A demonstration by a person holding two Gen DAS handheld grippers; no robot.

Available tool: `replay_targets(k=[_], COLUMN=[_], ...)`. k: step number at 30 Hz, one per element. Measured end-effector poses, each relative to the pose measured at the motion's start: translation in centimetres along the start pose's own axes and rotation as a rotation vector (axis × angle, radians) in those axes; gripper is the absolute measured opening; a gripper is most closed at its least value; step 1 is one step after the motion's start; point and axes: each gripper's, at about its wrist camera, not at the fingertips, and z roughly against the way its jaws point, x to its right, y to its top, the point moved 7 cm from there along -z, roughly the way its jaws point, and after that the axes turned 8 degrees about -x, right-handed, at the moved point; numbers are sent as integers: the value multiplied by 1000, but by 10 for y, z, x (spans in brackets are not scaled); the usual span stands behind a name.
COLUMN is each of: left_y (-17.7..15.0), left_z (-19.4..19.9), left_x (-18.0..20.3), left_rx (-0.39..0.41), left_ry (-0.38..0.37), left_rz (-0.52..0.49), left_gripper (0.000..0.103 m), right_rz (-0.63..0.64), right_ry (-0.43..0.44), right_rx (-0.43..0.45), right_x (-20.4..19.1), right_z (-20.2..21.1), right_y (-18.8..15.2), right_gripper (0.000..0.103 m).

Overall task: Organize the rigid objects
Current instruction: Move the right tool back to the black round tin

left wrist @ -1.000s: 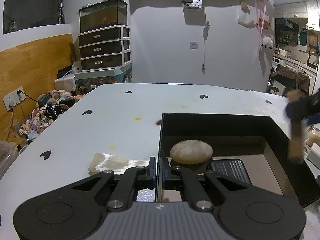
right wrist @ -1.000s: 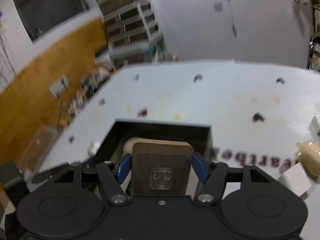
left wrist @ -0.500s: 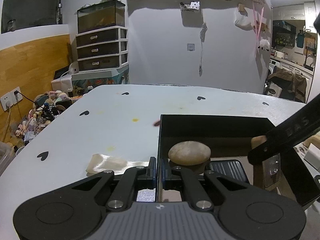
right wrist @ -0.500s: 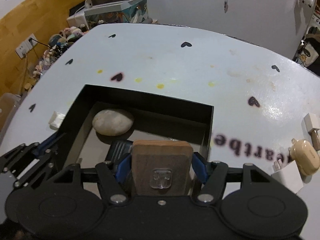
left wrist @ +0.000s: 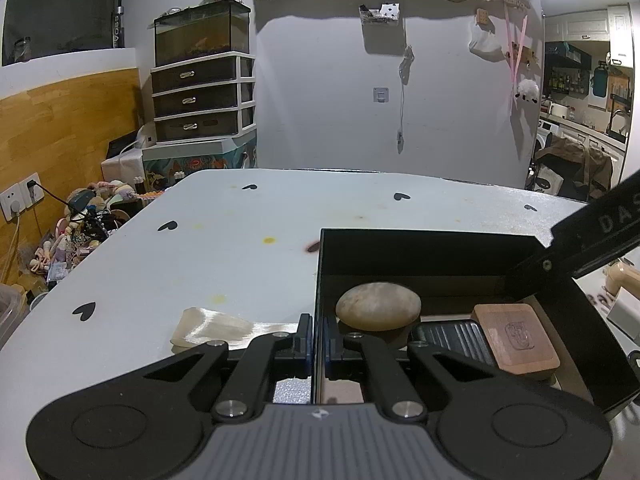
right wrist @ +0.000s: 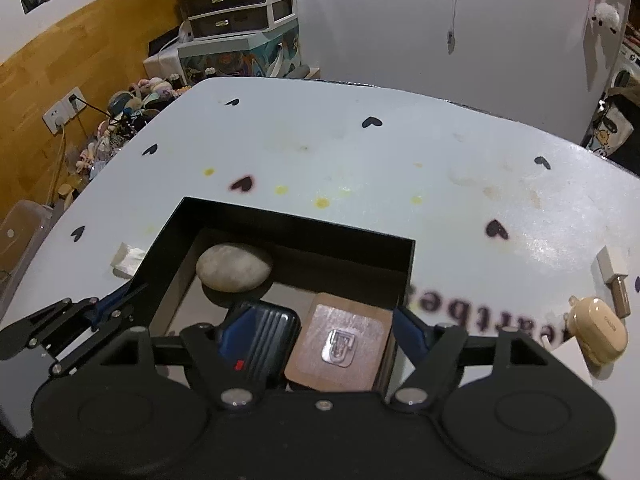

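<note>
Wood block (right wrist: 338, 346) w/ clear hook, flat in black box (right wrist: 294, 224), beside ribbed case (right wrist: 262, 338).

The left wrist view looks low and nearly level across the pale heart-printed table (left wrist: 224, 240) from the open black rectangular box's (left wrist: 420, 240) near left wall, while the right wrist view tilts steeply down, close above that same box (right wrist: 288, 224), both sharing its interior.
</note>
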Motion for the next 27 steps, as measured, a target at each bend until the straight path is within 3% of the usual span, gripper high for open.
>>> replay_targets(k=[6,14,27], left_y=[0,0,0], left_z=[0,0,1], left_x=[0,-2,0], left_rx=[0,-4,-8], left_ry=[2,8,19], left_rz=[-1,3,-1], left_gripper=[5,5,5], right_rz=[-2,7,-38], right_ry=[20,43,30], right_rx=[42,150,248], right_x=[6,14,40], right_z=[11,29,41], right_y=[-5,-18,-43], right_gripper=[77,84,96])
